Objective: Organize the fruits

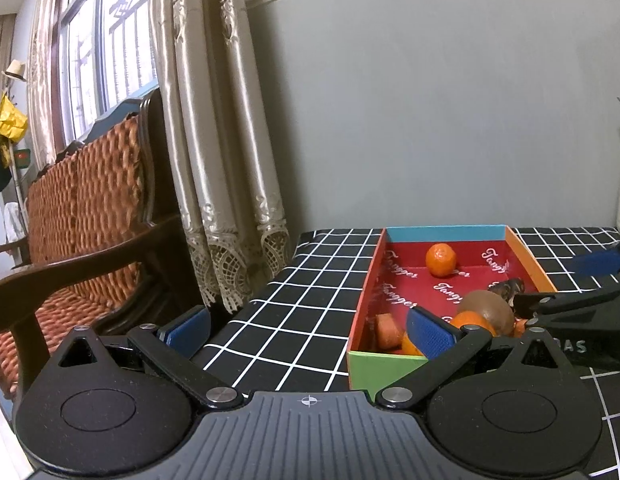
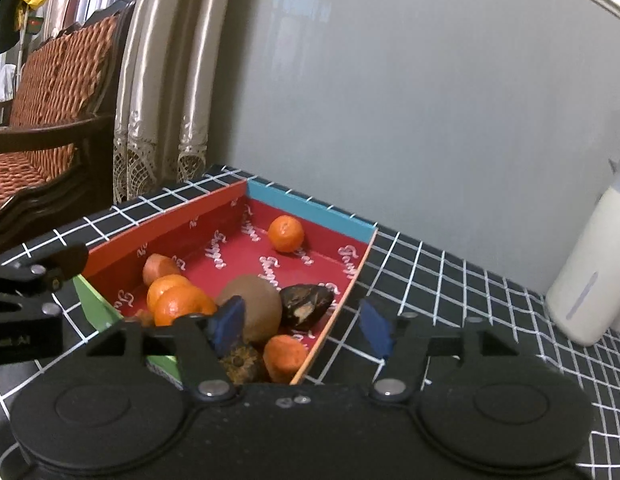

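Note:
A shallow red box (image 1: 410, 280) (image 2: 213, 216) with blue, orange and green walls sits on the checked tablecloth. It holds one tangerine (image 1: 440, 259) (image 2: 285, 233) at the far end. Near the front lie a brown kiwi (image 1: 488, 310) (image 2: 257, 300), more tangerines (image 2: 177, 300), orange carrot pieces (image 2: 285, 354) and a dark dried fruit (image 2: 305, 306). My left gripper (image 1: 310, 330) is open and empty at the box's front left corner. My right gripper (image 2: 301, 326) is open and empty over the box's front right corner, its left finger above the fruit.
The black-and-white checked tablecloth (image 1: 293, 300) covers the table against a grey wall. A white bottle (image 2: 586, 280) stands at the right. A wooden armchair (image 1: 77, 208) with an orange woven cushion and curtains (image 1: 213, 120) stand to the left.

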`<state>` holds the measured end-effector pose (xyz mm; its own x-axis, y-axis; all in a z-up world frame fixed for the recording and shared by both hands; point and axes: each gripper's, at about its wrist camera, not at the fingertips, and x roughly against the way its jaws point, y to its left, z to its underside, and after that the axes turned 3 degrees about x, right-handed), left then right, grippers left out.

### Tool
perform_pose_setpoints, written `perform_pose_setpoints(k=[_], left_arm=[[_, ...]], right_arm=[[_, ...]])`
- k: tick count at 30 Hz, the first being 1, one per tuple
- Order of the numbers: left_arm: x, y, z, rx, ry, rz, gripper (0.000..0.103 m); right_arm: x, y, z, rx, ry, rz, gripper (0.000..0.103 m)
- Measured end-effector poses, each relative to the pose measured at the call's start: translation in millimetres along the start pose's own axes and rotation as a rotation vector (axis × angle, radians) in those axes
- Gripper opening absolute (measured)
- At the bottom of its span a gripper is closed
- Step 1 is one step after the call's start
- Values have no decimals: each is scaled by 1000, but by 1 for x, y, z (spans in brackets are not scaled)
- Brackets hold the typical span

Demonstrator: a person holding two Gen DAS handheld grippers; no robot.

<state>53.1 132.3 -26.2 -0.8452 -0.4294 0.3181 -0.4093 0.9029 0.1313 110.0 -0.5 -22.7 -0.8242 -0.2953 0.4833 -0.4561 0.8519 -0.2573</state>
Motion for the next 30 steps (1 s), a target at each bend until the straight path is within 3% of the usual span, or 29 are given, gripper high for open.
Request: perform_pose_setpoints(k=[2,4,9,16,20,24,29,30], left_arm=[[1,0,0,13,4,9,103],[3,-1,0,31,19,32,103],[35,-12,3,96,33,114,103],[91,-31,16,67,-5,171,103],[110,-46,28,19,-6,204,103],[122,-52,31,51,-56,257,103],[113,-79,36,-46,-49,220,103],[113,-82,38,-58,-55,211,103]], right_arm=[[8,-4,-1,3,-14,18,91],[19,-11,-1,1,-26,41,103],[57,-38,21,-86,-34,101,103],[124,-76,83,-290,-32,200,103],[152,-93,102,-392,-126,198,103],[155,-110,106,-430,-176,261,103],[136,-121,125,-426,-142,303,103],[130,-121,126,-439,-103,317,103]])
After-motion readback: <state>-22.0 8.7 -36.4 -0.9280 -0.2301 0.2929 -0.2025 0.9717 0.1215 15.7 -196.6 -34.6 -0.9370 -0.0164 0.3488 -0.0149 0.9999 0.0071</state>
